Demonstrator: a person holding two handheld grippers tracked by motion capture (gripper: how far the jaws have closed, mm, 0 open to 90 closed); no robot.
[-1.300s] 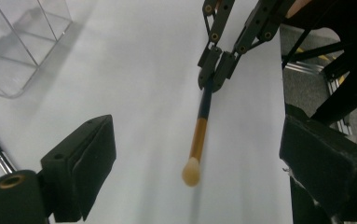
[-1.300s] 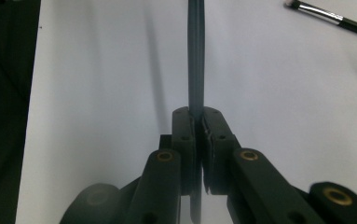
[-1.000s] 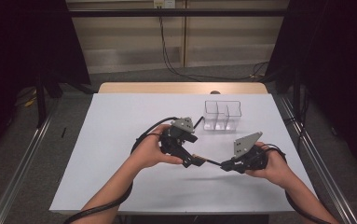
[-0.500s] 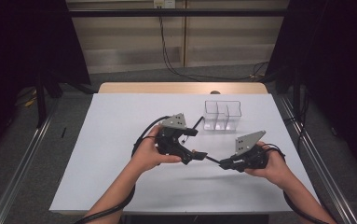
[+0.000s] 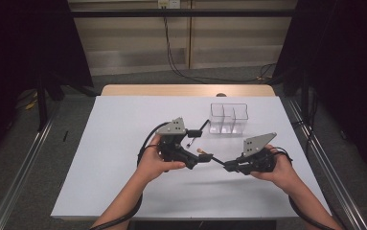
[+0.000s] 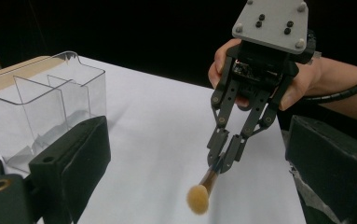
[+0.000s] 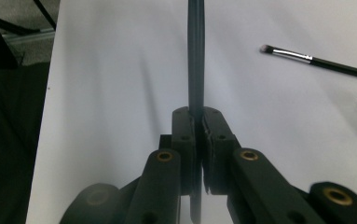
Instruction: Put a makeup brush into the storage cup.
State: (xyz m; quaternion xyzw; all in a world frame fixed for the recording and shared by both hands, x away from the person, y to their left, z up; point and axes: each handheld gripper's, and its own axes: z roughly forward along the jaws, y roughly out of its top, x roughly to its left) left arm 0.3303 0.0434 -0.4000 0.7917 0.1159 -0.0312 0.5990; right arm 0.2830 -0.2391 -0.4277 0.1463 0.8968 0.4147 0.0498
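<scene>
The right tongs (image 5: 228, 166) are clamped on the dark handle of a makeup brush (image 6: 203, 189); its tan bristle head points toward the left tongs (image 5: 205, 157), whose jaws stand apart around it without pressing. The brush hangs above the tabletop (image 5: 114, 143), in front of the clear organizer (image 5: 228, 118). A risk: only the thin handle is pinched, so the brush may swivel or slip if the left tongs close off-center. A second brush (image 7: 306, 59) lies flat nearer the organizer.
</scene>
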